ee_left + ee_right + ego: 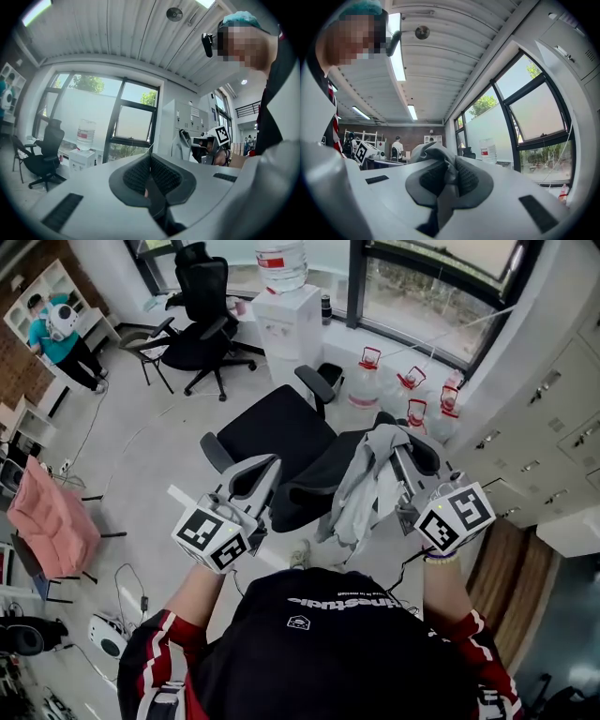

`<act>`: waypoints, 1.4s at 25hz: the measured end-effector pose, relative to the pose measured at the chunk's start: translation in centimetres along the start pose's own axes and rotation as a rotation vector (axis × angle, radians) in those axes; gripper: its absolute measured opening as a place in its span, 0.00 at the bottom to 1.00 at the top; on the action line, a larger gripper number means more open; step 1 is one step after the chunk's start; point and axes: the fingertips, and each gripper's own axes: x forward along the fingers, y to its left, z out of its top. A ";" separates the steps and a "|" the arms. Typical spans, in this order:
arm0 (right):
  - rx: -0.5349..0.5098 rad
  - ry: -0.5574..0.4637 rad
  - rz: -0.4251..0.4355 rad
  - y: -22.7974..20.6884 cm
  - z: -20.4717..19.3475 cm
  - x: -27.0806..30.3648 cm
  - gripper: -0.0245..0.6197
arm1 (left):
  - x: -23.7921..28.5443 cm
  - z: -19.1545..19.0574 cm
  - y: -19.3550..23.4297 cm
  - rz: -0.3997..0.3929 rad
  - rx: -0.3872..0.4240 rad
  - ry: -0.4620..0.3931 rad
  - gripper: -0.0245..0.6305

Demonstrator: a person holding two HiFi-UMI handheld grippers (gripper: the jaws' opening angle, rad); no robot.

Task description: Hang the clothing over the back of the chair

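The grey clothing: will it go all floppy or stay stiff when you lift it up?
Probably floppy: the grey clothing droops in loose folds below the right hand-held gripper. Likely light too, since a pinch on one bunched bit seems to hold all of it up. It should drape softly over the chair back, though it might slip off if hung unevenly.

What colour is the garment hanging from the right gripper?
Light grey; the garment shows best in the head view.

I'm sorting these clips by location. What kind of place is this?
Most likely an office or lab workroom: a black swivel chair stands on the open floor, a water dispenser stands by the windows with spare jugs beside it, and pale lockers line one wall.
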 end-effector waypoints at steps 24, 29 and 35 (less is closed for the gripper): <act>-0.020 0.001 -0.001 -3.9 0.6 18.7 0.08 | 3.6 1.8 11.5 -0.071 -0.035 0.013 0.07; -0.011 0.001 -0.002 -5.1 0.4 22.2 0.08 | 3.9 2.5 14.2 -0.054 -0.026 0.014 0.07; -0.033 -0.002 0.026 -6.3 0.7 27.7 0.08 | 5.0 2.5 17.6 -0.035 -0.038 0.016 0.07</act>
